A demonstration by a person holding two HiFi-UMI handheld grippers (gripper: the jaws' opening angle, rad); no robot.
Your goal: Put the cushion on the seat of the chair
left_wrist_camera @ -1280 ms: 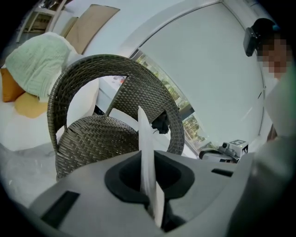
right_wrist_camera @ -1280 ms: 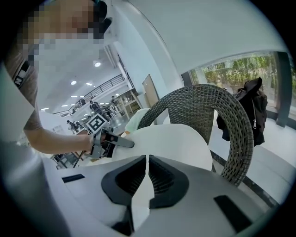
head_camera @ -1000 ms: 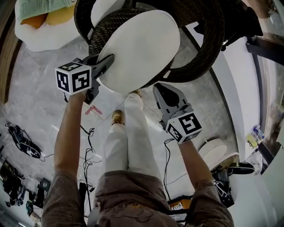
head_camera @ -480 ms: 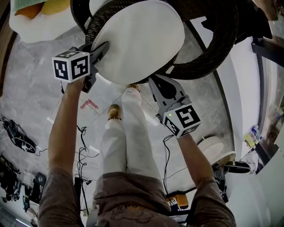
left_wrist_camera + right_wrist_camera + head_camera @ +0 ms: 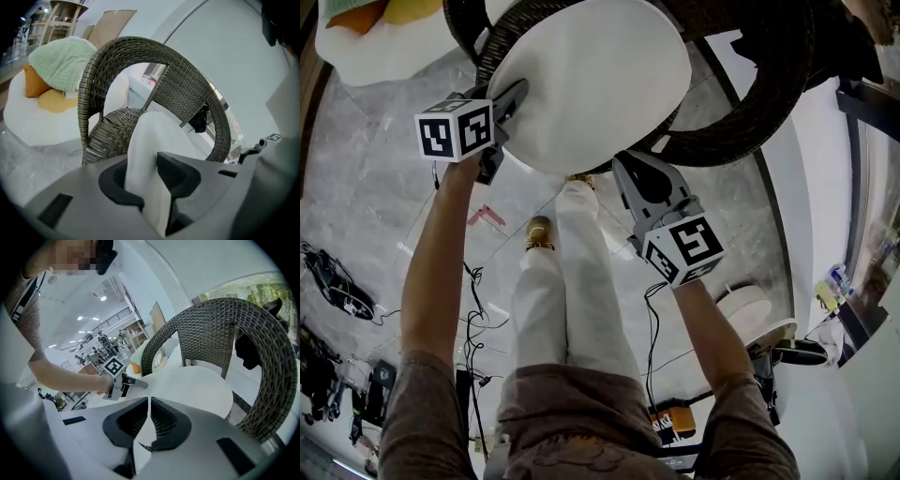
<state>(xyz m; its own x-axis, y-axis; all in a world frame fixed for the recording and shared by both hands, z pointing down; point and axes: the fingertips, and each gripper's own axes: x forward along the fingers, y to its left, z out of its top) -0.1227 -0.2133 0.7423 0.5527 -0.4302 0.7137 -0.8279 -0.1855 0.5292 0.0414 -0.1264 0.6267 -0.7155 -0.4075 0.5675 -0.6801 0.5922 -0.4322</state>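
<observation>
Over a grey marble floor (image 5: 366, 187), the white cushion (image 5: 591, 84) is lying on the wicker chair (image 5: 750, 112) seat at twelve o'clock. The left gripper (image 5: 516, 96) is pinching its nine o'clock edge, its jaws having just been opening. The right gripper (image 5: 628, 167), jaws together and empty, is hovering at its five o'clock.

Bright, even daylight throughout; glare from window (image 5: 253, 287) behind chair (image 5: 262, 348) in right gripper view. All views fisheye, edges bent; gripper views black-cornered. Cushion (image 5: 591, 80) overexposed, near featureless. Close foreground soft; shadows faint.
</observation>
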